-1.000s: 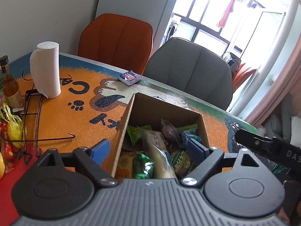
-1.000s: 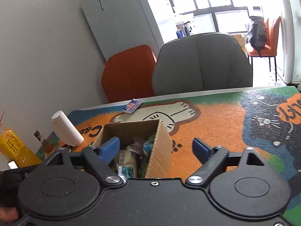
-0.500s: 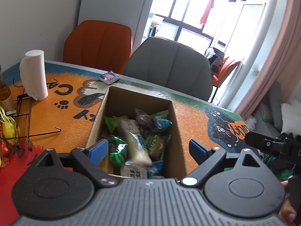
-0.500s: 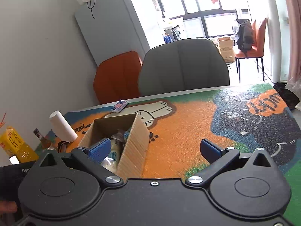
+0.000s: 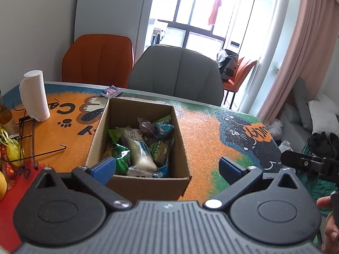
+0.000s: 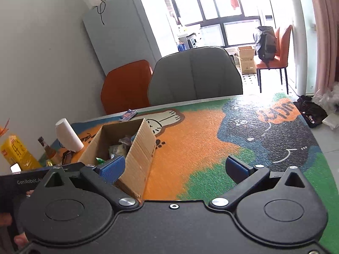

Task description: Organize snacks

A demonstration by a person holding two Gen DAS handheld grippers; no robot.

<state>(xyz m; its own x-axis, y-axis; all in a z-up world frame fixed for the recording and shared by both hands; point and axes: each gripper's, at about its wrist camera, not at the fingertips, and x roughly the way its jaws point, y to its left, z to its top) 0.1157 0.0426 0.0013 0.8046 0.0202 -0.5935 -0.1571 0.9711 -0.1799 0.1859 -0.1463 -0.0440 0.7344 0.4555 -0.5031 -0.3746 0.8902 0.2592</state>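
Note:
An open cardboard box (image 5: 148,187) stands on the cartoon-print table mat (image 5: 203,135), filled with several wrapped snacks (image 5: 137,146) in green, white and blue. My left gripper (image 5: 165,165) hovers just before the box's near wall; its jaws are opening, wider than the box, and grip nothing. In the right wrist view the box (image 6: 139,148) lies to the left. My right gripper (image 6: 173,165) stands open and empty, its left finger by the box's near corner. A small blue packet (image 5: 111,91) lies alone near the far table edge.
A paper towel roll (image 5: 34,95), a bottle (image 5: 6,116), a wire rack (image 5: 27,139) and a yellow carton (image 6: 14,152) crowd the left end. An orange chair (image 5: 97,59) and a grey chair (image 5: 175,74) stand behind the table.
Both grippers have drawn back from the box and spread their jaws wider. The left one no longer straddles the box's left wall; the right one has swung away to the right.

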